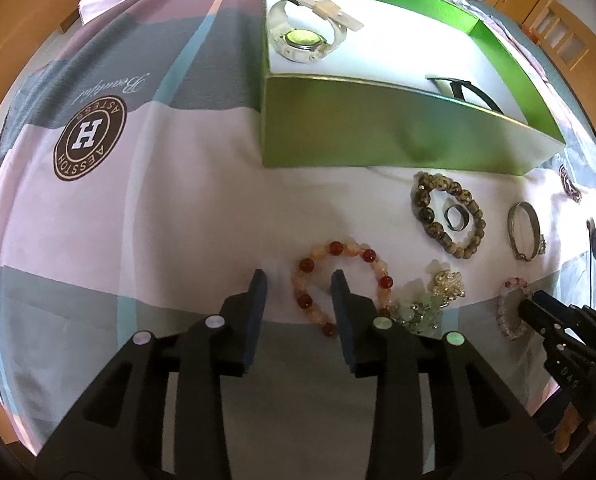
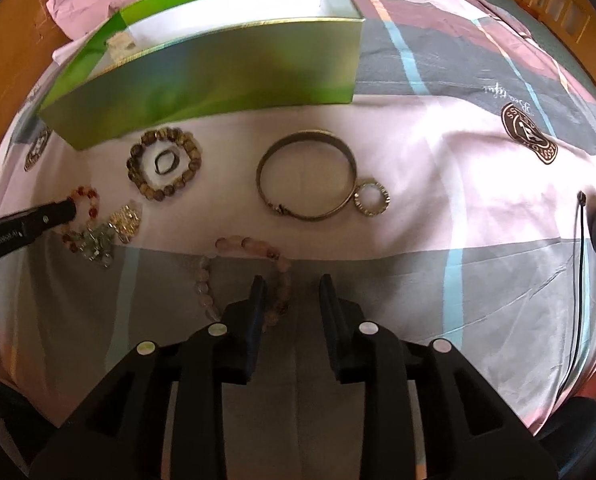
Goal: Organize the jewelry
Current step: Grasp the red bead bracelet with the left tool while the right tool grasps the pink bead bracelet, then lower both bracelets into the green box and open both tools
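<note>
- The bedsheet [image 1: 157, 216], patterned in pink, grey and teal bands, carries everything; the jewelry lies on its pale band.
- The green box [image 1: 378, 128] stands open at the far side of that band. It already holds a white wristwatch [image 1: 302, 32] and a dark-strapped piece [image 1: 470, 92] that is too hidden to name.
- The left gripper [image 1: 300, 276] points steeply down, its jaws apart and straddling one side of the red-and-peach bead bracelet [image 1: 338, 280], which lies in front of the box; no pad presses on it.
- The right gripper [image 2: 291, 280] likewise stands apart, over one side of the pale pink bead bracelet [image 2: 237, 256], nearest of all from the box.
- Between these and the box lie a brown bead bracelet [image 2: 163, 168] ringing a dark ring [image 2: 162, 162], a metal bangle [image 2: 306, 176] touching a studded ring [image 2: 372, 199], and a green-and-gold charm cluster [image 1: 430, 300].
- Judgement: this looks like the pick-up step for both bracelets; next each claw should settle over its strand, close, then lift toward the box.
</note>
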`<move>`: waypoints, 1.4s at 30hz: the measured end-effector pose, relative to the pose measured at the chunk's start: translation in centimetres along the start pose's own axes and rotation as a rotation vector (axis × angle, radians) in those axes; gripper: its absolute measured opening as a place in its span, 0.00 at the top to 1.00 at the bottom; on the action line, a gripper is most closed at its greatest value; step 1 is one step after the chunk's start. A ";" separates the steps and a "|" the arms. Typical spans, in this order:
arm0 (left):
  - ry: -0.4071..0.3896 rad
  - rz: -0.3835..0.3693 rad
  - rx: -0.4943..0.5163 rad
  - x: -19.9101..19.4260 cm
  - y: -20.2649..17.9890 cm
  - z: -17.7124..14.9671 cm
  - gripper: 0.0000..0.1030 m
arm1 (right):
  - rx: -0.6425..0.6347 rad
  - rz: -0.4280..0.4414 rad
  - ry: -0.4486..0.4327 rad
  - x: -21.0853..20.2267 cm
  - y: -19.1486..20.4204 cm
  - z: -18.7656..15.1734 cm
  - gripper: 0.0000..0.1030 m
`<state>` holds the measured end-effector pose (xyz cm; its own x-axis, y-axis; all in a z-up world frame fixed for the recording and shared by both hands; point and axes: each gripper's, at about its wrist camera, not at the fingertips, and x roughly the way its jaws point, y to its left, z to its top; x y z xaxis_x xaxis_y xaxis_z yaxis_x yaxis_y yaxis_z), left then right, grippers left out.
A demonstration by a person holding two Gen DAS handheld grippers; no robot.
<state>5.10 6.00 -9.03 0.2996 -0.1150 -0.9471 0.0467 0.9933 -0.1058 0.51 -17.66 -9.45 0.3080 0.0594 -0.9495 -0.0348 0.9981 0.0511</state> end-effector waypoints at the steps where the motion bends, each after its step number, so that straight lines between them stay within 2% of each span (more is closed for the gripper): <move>1: -0.001 0.007 0.004 0.0 0.0 0.0 0.72 | -0.011 -0.008 -0.006 0.0 0.2 -0.1 0.73; 3: -0.003 0.019 0.010 -0.1 0.0 -0.1 0.82 | -0.030 -0.022 -0.013 0.0 0.5 -0.1 0.73; 6: -0.004 0.019 0.013 -0.1 0.1 -0.1 0.85 | -0.036 -0.029 -0.016 0.1 0.6 0.0 0.73; 8: -0.006 0.026 0.021 -0.1 -0.1 -0.1 0.85 | -0.040 -0.033 -0.018 0.1 0.6 0.0 0.73; 11: -0.004 0.016 0.039 0.0 -0.5 -0.1 0.73 | -0.046 -0.039 -0.021 0.2 0.6 0.2 0.73; 14: -0.005 0.036 0.059 0.1 -0.9 -0.1 0.73 | -0.045 -0.038 -0.023 0.3 1.0 0.0 0.73; 25: 0.001 0.041 0.066 0.3 -0.9 0.0 0.74 | -0.068 -0.052 -0.045 0.3 1.1 -0.4 0.72; 27: -0.004 0.051 0.061 0.3 -0.7 -0.1 0.89 | -0.067 -0.040 -0.053 0.2 1.2 -0.5 0.80; 28: -0.007 0.050 0.055 0.2 -0.6 0.0 0.91 | -0.065 -0.025 -0.055 0.1 1.2 -0.6 0.89; 30: -0.013 0.043 0.048 0.0 -0.4 0.1 0.92 | -0.072 -0.027 -0.058 -0.1 1.5 -0.6 0.92; 33: -0.047 0.022 0.039 -1.3 -0.4 0.3 0.92 | -0.063 0.006 -0.067 -1.1 1.6 -0.4 0.92; 36: -0.103 -0.039 0.027 -3.9 -0.1 0.8 0.92 | -0.065 0.026 -0.102 -3.0 1.7 0.1 0.92; 42: -0.211 -0.105 0.048 -8.9 -0.9 2.6 0.92 | -0.074 0.064 -0.217 -8.2 2.1 2.5 0.92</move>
<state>4.89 6.07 0.29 0.4827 -0.2231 -0.8469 0.1323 0.9745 -0.1813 0.33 -16.00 -0.76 0.4996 0.1332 -0.8559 -0.1279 0.9886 0.0792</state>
